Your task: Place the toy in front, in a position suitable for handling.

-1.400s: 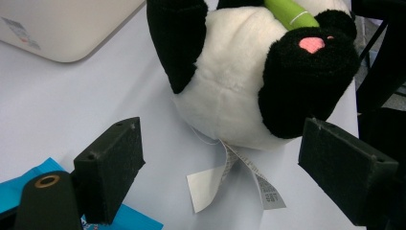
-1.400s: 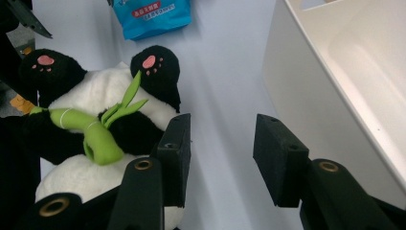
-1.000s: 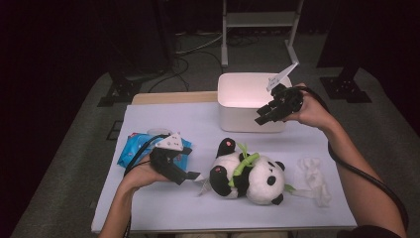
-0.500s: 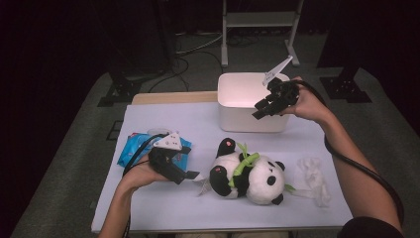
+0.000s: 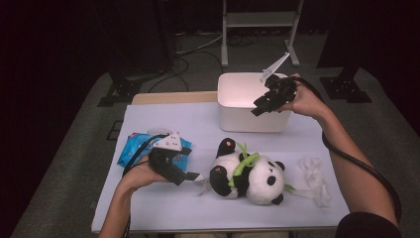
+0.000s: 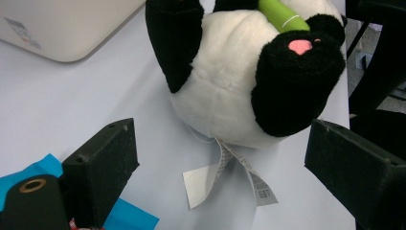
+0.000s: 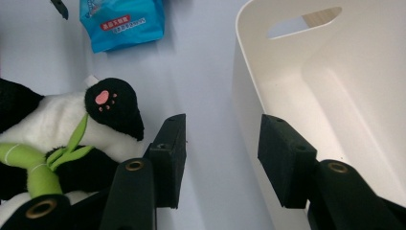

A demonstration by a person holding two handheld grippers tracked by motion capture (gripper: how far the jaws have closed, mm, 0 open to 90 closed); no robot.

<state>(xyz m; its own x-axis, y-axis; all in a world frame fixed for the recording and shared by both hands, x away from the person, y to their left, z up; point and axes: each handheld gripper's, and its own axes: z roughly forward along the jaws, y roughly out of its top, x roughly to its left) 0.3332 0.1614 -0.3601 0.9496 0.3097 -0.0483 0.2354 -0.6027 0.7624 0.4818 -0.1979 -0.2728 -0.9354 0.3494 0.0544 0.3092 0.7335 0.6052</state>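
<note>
From above, the toy panda (image 5: 247,173) lies on the white worktop (image 5: 163,208), near its front edge. The left tool (image 5: 190,177) rests just beside the panda's tag; the right tool (image 5: 260,105) hovers over the white bin (image 5: 247,119).

In the left gripper view the jaws gape, nothing between them (the tag (image 6: 230,179) lies ahead).

In the right gripper view the released jaws straddle the bin's wall (image 7: 249,110), apart from it; a blue packet (image 7: 122,21) lies beyond.
</note>
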